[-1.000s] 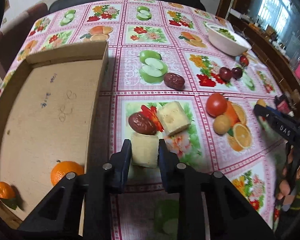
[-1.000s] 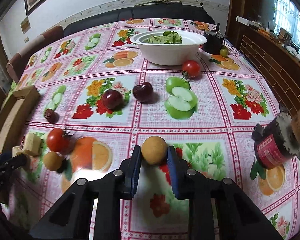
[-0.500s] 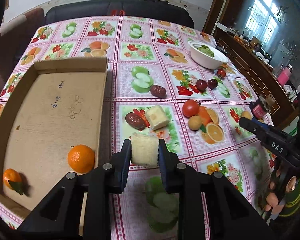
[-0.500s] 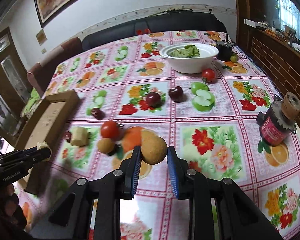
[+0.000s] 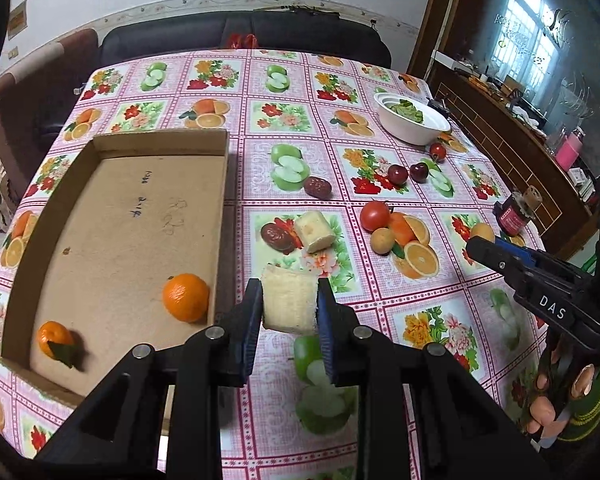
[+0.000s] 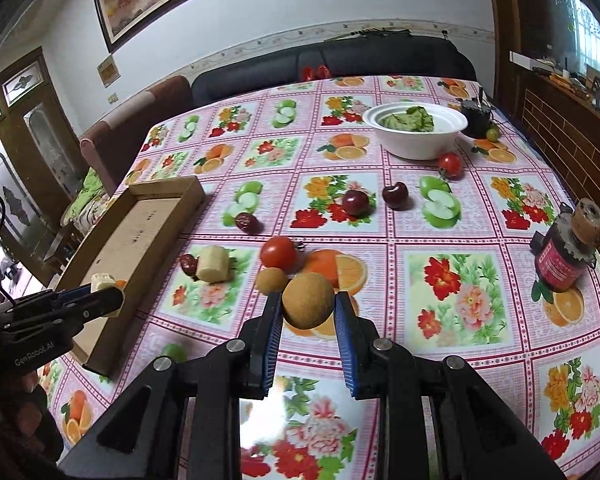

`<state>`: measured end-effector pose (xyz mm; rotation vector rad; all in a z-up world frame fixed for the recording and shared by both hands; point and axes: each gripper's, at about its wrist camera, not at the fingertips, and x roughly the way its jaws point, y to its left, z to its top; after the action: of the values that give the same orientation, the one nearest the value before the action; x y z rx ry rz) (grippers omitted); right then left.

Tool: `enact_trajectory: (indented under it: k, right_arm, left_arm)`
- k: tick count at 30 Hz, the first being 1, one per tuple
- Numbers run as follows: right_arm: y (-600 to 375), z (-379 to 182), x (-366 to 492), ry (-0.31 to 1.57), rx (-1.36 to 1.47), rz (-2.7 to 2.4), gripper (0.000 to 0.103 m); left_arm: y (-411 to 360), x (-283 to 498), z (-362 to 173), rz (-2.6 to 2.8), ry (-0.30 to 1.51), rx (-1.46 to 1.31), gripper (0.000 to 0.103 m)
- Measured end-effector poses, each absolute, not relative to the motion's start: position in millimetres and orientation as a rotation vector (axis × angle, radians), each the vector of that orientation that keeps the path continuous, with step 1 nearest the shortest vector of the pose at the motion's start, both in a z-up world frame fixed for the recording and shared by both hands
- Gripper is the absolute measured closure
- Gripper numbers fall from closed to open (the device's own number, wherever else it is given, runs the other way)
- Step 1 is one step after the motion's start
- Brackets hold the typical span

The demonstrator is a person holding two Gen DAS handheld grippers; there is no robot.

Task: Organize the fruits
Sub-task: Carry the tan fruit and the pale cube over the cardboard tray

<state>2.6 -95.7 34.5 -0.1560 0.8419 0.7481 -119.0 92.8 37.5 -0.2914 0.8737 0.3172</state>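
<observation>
1. Flowered oilcloth covers the worktop (image 5: 260, 148); the cardboard box (image 5: 112, 216) sits at its left edge, holding two oranges (image 5: 185, 297).
2. Carry both pieces over the box wall, lower, then release.
3. Left fingers (image 5: 289, 306) clench a pale banana chunk (image 5: 289, 304); right fingers (image 6: 308, 306) clench a round brown fruit (image 6: 308, 299), both held clear above the cloth.

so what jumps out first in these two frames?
Both grippers are loaded: the left gripper clamps a pale banana chunk beside the cardboard tray, and the right gripper clamps a round tan fruit above the loud fruit-print tablecloth. The tray holds only two oranges near its close end, while more fruit is scattered across the middle of the cloth.
</observation>
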Motion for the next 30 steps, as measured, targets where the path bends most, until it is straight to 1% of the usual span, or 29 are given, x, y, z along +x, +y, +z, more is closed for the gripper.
enact_trajectory:
  k: [17,30]
  right_arm:
    - [-73.4,48.5,-34.0,0.824,-0.201,0.819,0.076]
    - [-30.1,46.0,-58.4,0.839,-0.272,0.887,0.076]
  left_arm:
    - [95.7,-153.5,63.6,0.523,0.821,-0.157,0.079]
    - [133.3,-175.5,48.9,0.589,0.858,-0.219,0.079]
